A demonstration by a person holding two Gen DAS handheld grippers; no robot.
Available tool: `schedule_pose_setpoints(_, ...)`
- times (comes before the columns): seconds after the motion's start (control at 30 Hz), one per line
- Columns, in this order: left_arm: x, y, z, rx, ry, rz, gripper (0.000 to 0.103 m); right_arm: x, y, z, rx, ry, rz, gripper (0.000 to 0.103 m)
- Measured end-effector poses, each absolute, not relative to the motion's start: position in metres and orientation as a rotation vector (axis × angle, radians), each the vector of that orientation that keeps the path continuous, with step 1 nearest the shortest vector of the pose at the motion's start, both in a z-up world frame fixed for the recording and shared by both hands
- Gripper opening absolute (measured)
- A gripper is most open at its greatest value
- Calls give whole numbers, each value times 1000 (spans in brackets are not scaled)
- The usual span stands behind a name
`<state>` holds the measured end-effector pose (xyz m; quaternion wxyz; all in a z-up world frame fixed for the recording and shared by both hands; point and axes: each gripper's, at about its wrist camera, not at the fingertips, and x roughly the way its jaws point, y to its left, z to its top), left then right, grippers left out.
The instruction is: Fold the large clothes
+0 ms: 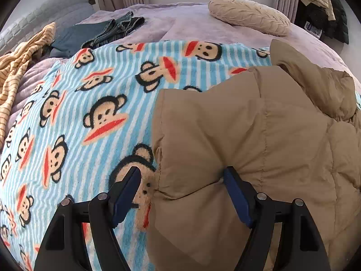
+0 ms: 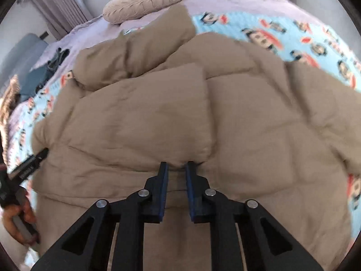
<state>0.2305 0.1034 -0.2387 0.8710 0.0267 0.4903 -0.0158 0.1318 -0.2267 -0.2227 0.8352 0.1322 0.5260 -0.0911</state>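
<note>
A tan puffer jacket [image 1: 259, 146] lies on a blue striped monkey-print blanket [image 1: 90, 103] spread over the bed. My left gripper [image 1: 180, 174] is open and straddles the jacket's left edge. Its left finger rests over the blanket and its right finger dents the padding. In the right wrist view the jacket [image 2: 146, 117] fills the middle, with a folded-over panel on top. My right gripper [image 2: 177, 166] has its jaws close together, pinching a pucker of the jacket at the lower edge of that panel. The left gripper [image 2: 33, 160] and the hand holding it [image 2: 20, 216] show at the left edge.
A beige round pillow [image 1: 248, 14] lies at the far side of the lilac bed cover. Folded jeans [image 1: 108, 31] and a yellow striped garment [image 1: 20, 63] lie at the far left. Dark coats [image 1: 325, 11] hang at the far right by the curtains.
</note>
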Motion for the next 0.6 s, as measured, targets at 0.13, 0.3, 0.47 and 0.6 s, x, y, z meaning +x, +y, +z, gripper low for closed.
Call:
schedule_pose_setpoints(0.13, 226, 102, -221, 82, 1040, 1, 77, 108, -262, -212, 406, 1121, -218, 20)
schedule_pose_setpoints(0.3, 194, 77, -182, 85, 1022, -94, 77, 67, -299, -202, 593, 1112, -194, 32)
schedule_pose_setpoints(0.47, 155, 20, -167, 96, 1061, -221, 77, 32, -321, -195, 713, 1094, -202, 57)
schedule_pose_setpoints(0.6, 131, -29, -161, 110, 1052, -310, 77, 1, -349, -198, 786, 1088, -233, 64)
